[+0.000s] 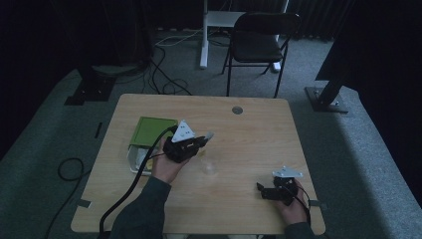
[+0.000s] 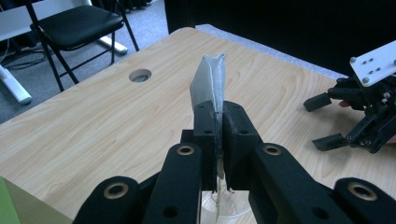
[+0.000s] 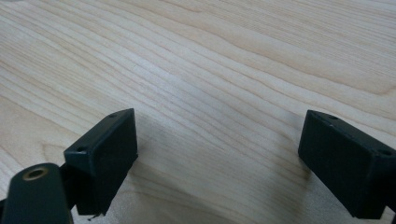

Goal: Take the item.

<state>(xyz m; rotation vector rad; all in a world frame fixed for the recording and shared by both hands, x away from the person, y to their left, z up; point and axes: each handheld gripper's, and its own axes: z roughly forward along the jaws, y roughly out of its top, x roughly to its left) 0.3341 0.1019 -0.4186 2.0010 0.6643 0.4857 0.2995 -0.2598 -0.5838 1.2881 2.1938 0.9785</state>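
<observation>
Your wooden surface (image 1: 249, 149) has a round hole (image 1: 237, 110) near its far edge. Behind it on the grey carpet there's a black folding chair (image 1: 259, 42), with a white desk leg (image 1: 204, 35) just to its left and some cables (image 1: 164, 74) snaking around nearby. Another cable loops on the floor (image 1: 69, 169) off the surface's left side. Black stand bases (image 1: 326, 99) sit at both far corners.

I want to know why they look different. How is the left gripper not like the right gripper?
The left gripper is shut on a thin white packet; the right gripper is open and holds nothing. The left one is lifted near the green box; the right one sits low by the table edge. Both are black with two jaws.
</observation>
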